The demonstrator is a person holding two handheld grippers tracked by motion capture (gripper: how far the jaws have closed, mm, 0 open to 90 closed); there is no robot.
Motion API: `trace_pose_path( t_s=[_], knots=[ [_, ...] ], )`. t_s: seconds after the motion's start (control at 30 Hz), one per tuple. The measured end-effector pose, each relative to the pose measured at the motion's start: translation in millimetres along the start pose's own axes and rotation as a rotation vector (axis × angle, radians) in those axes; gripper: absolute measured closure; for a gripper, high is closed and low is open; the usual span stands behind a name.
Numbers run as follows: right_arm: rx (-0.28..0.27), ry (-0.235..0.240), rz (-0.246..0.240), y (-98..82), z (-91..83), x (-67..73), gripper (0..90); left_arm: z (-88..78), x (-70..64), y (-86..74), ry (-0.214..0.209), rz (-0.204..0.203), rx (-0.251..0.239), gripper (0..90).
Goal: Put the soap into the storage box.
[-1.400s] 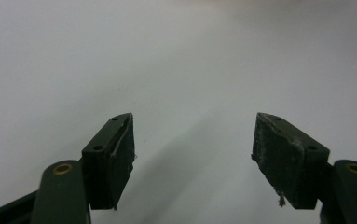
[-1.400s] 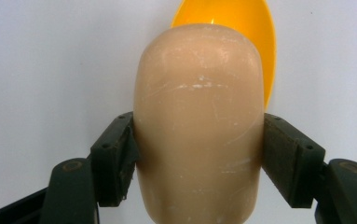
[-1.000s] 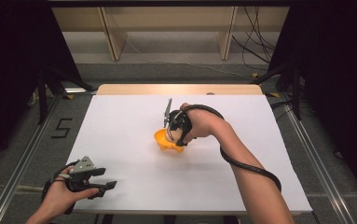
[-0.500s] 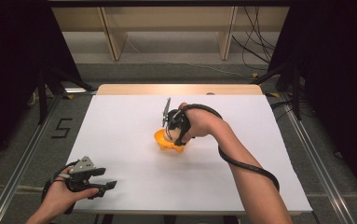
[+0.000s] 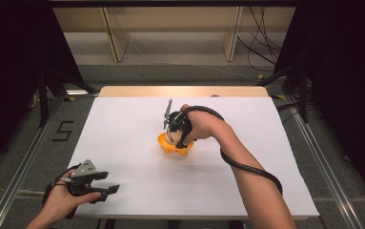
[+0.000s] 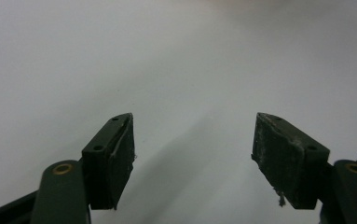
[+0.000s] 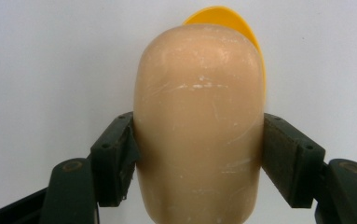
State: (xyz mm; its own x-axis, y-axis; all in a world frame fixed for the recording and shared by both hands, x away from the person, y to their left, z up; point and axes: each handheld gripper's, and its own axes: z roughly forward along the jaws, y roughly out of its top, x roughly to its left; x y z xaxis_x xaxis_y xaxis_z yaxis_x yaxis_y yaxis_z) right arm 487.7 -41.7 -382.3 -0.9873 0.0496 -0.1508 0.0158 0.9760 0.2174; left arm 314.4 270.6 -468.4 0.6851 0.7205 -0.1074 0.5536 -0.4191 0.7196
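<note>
A pale tan egg (image 7: 198, 126) fills the right gripper view, with the two black jaws pressed against its sides. Behind its top peeks the rim of an orange egg cup (image 7: 227, 21). From above, that orange egg cup (image 5: 175, 145) stands mid-table, and my right gripper (image 5: 172, 135) points down into it, shut on the egg (image 5: 170, 138). My left gripper (image 5: 107, 189) rests low at the table's front left corner, held by a hand. Its jaws (image 6: 192, 158) stand wide apart over bare white tabletop with nothing between them.
The white table (image 5: 123, 129) has a wooden strip along its far edge (image 5: 180, 91). A black cable (image 5: 247, 167) trails along the right forearm. Metal rails (image 5: 23, 162) run along both sides on the floor, and wooden shelving (image 5: 170, 28) stands beyond.
My right gripper with the egg has barely shifted over the orange cup. The left gripper has stayed put.
</note>
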Motion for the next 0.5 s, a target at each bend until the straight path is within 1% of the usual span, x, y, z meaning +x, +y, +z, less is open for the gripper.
trace_pose_path(
  t_s=[0.03,0.07,0.1,0.13,0.2,0.3,0.37,0.4,0.43,0.47,0.5],
  knots=[
    [0.005,-0.004,0.001,0.4,0.3,0.0,33.6,0.0,0.2,0.0,0.001,0.002,0.000,29.4],
    [0.000,-0.001,-0.014,0.5,0.8,-1.4,33.6,0.0,0.2,0.0,0.001,0.002,0.000,29.4],
    [0.000,-0.001,-0.014,0.5,0.8,-1.4,33.6,0.0,0.2,0.0,0.001,0.002,0.000,29.4],
    [-0.012,0.005,-0.027,0.6,2.1,-3.1,33.6,0.0,0.2,0.0,0.000,0.003,0.000,29.4],
    [-0.008,-0.005,-0.023,1.3,1.6,-3.1,33.6,0.0,0.1,-0.1,0.000,0.002,0.000,29.4],
    [-0.011,0.002,-0.027,2.4,2.4,-3.6,33.7,-0.2,0.2,0.0,0.001,0.004,0.000,29.4],
    [-0.009,-0.003,-0.022,2.6,2.3,-3.5,33.6,-0.1,0.2,0.0,0.001,0.003,-0.001,29.5],
    [-0.016,0.004,-0.036,3.3,3.5,-4.6,33.6,-0.2,0.3,0.1,0.001,0.004,0.000,29.5],
    [-0.016,0.004,-0.036,3.3,3.5,-4.6,33.6,-0.2,0.3,0.1,0.001,0.004,0.000,29.4],
    [-0.005,0.003,-0.006,4.2,2.8,-3.2,33.6,-0.2,0.2,0.1,0.000,0.003,0.000,29.4],
    [-0.005,0.003,-0.006,4.2,2.8,-3.2,33.6,-0.2,0.2,0.1,0.000,0.003,0.000,29.4]
  ],
)
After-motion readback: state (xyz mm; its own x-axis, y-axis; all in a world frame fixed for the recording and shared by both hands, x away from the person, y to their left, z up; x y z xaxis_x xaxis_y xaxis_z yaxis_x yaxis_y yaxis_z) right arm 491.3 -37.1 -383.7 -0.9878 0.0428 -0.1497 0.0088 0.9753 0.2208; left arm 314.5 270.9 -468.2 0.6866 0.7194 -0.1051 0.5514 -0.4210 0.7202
